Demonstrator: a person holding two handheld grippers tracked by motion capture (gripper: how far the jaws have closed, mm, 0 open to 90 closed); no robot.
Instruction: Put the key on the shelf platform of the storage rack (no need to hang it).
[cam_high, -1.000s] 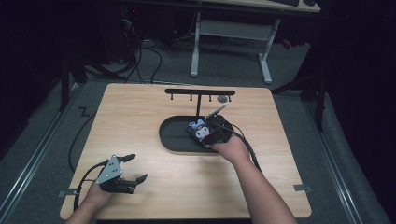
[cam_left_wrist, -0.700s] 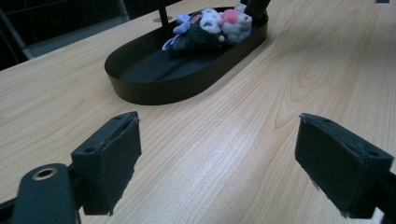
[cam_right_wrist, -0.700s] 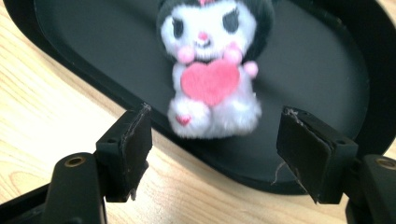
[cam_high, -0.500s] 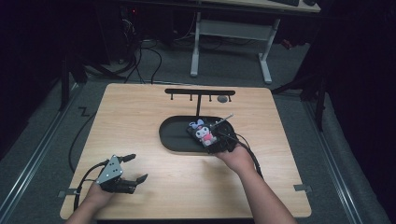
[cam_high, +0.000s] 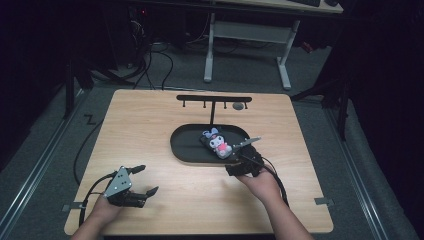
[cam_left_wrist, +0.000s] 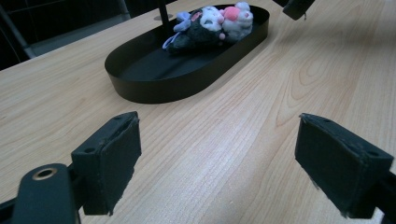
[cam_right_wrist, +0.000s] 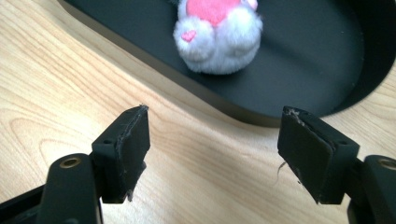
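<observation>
a black oval tray (cam_high: 186, 150) sits near the middle of the wooden tabletop (cam_high: 150, 125), and a small plush toy (cam_high: 216, 141) lies inside it toward the right end, dark-bodied with a white face, a pink patch and pale purple ears. behind the tray stands a black rack with a row of hooks (cam_high: 214, 99) on a thin post, and a small grey round thing (cam_high: 238, 105) hangs or sits by its right end; i cannot tell which

the right gripper (cam_high: 242, 161) rests just outside the tray's near right rim, jaws spread wide with nothing between them; in the right gripper view the toy's white end (cam_right_wrist: 217, 37) lies just beyond the rim, apart from both pads (cam_right_wrist: 134, 135). the left gripper (cam_high: 141, 180) is well away at the near left of the tabletop, its jaws also wide apart and empty, low over bare wood, pointing toward the tray (cam_left_wrist: 187, 70) in the left gripper view
</observation>
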